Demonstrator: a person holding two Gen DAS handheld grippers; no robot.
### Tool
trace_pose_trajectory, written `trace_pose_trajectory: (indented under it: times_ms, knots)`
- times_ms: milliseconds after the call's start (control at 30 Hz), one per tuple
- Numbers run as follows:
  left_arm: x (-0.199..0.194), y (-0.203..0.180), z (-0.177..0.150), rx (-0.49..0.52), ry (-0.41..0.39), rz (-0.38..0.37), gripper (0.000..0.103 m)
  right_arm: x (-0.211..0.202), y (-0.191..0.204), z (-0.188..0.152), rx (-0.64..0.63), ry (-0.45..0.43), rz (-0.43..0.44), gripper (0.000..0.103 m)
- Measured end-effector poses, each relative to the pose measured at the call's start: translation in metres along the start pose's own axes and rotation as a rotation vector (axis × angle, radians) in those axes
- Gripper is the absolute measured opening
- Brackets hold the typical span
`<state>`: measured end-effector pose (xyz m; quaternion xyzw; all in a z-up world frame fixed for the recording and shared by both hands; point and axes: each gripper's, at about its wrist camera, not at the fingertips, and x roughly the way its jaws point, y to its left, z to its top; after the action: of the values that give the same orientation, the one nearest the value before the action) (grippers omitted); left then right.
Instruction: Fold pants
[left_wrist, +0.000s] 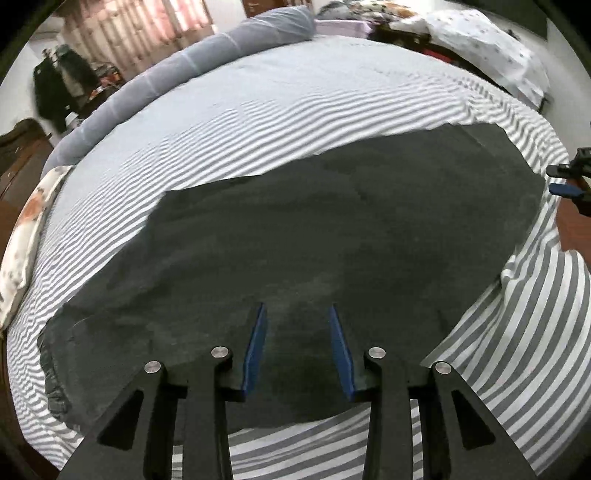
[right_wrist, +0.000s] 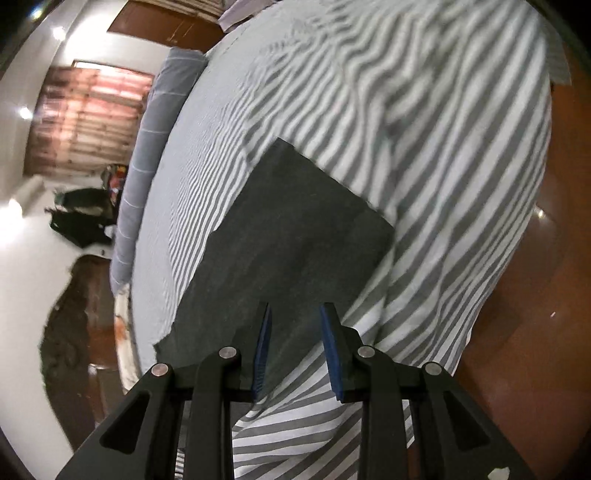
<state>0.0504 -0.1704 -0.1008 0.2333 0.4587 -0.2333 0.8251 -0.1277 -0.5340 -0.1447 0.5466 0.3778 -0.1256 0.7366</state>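
A bed covered in a grey-and-white striped sheet fills both views, with reddish-brown floor beyond its right edge. Nearest, the left gripper hangs over the dark charcoal pants, its blue-padded fingers spread apart and pinching nothing. The pants lie flat along the near side of the bed, the gathered waistband at the left end, the far end cut square close to the bed's right edge, where the sheet drops over the side. The right gripper hovers at that end above the pants' near edge, fingers parted and clear of the cloth; from the left view it shows only at the frame's right rim. Past the pants, a wide stretch of sheet lies bare. A rolled grey quilt lines the far edge. Further off are pink curtains, dark hanging clothes and a pale patterned pillow.
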Motion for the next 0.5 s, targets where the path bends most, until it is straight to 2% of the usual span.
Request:
trace_pose_trajectory:
  times_ms: [200, 267, 400, 500]
  knots:
    - [0.017, -0.017, 0.011, 0.004, 0.024, -0.049, 0.036, 0.027, -0.017, -0.025, 0.076, 0.080, 0.093, 0.027]
    - [0.022, -0.023, 0.015, 0.009, 0.026, -0.058, 0.036, 0.035, -0.018, -0.027, 0.074, 0.087, 0.100, 0.027]
    - [0.033, -0.026, 0.015, 0.005, 0.051, -0.046, 0.036, 0.047, -0.014, -0.015, 0.072, 0.048, 0.115, 0.027]
    - [0.048, -0.020, 0.012, -0.028, 0.102, -0.041, 0.036, 0.051, -0.012, 0.002, 0.076, 0.006, 0.101, 0.026]
